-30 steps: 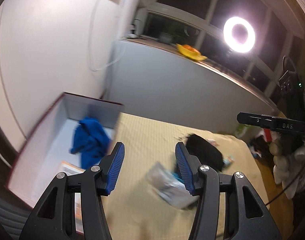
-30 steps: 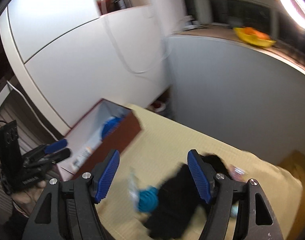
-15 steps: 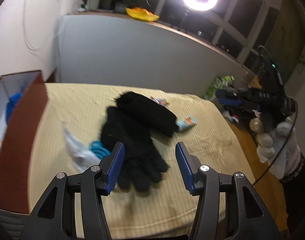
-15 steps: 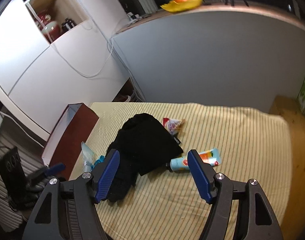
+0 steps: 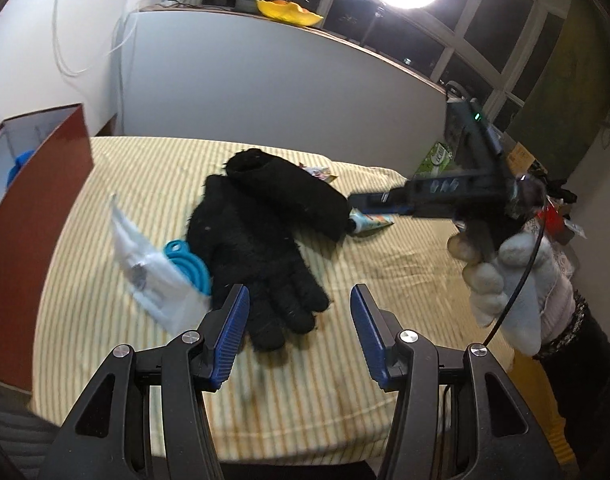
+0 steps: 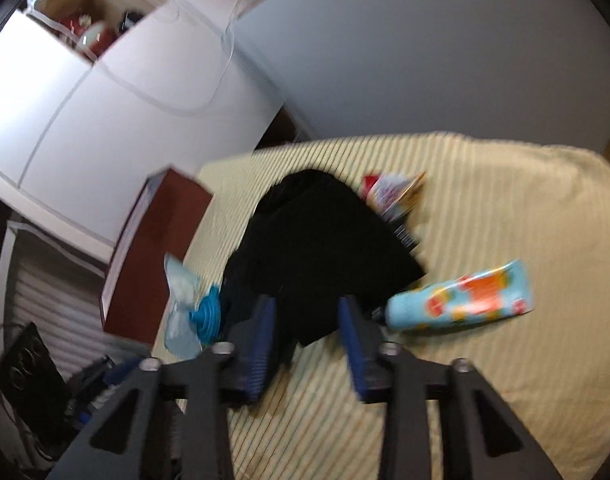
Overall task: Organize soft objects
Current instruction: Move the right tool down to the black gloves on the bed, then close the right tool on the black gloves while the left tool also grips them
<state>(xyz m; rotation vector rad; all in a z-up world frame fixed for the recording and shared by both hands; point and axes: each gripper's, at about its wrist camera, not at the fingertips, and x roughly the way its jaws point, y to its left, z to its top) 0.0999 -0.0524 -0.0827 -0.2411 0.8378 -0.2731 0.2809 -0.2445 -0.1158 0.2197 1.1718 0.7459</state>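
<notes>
Tablecloth (image 5: 385,280) bare beside black gloves (image 5: 261,232).

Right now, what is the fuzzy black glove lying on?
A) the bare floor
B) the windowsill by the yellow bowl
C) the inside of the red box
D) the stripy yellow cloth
D: the black glove lies flat with its fingers spread on the striped yellow cloth, outside the red box at the cloth's edge.
</notes>
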